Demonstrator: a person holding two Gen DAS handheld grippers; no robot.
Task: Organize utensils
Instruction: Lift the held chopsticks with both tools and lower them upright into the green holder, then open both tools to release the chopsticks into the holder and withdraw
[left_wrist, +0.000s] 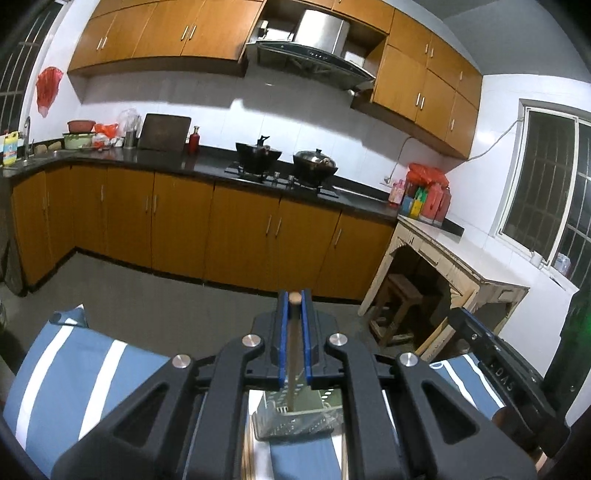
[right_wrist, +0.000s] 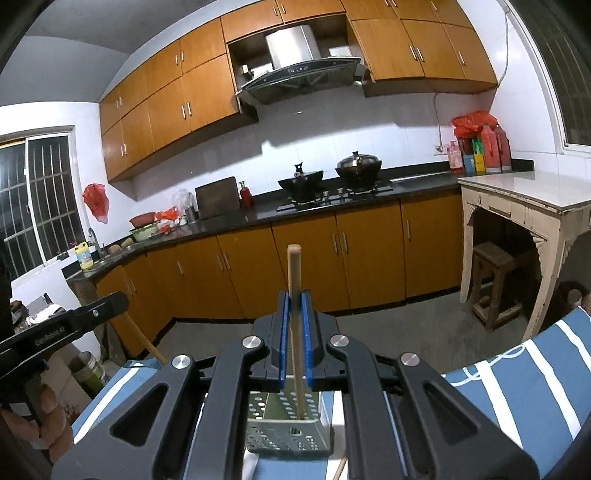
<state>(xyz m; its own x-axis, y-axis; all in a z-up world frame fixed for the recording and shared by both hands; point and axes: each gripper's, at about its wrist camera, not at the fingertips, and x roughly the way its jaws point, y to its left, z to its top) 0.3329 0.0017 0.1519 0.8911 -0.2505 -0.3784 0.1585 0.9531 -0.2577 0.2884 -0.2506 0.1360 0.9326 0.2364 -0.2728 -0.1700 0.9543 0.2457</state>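
My left gripper (left_wrist: 294, 299) is shut on a wooden stick (left_wrist: 294, 354), which stands upright between the blue pads with its lower end in a perforated metal utensil holder (left_wrist: 295, 424). My right gripper (right_wrist: 294, 301) is shut on another wooden stick (right_wrist: 295, 314), also upright, its top (right_wrist: 294, 249) rising above the fingertips and its lower end in the holder (right_wrist: 290, 432). The holder stands on a blue cloth with white stripes (left_wrist: 74, 373). The right gripper's body (left_wrist: 495, 354) shows at the right of the left wrist view. The left one (right_wrist: 62, 325) shows at the left of the right wrist view.
A kitchen lies ahead: orange cabinets (left_wrist: 177, 221), a dark counter with two pots (left_wrist: 288, 158) on a stove, and a white table (right_wrist: 524, 199) with a stool (right_wrist: 495, 280) under it. Another wooden stick (right_wrist: 340, 469) lies on the cloth by the holder.
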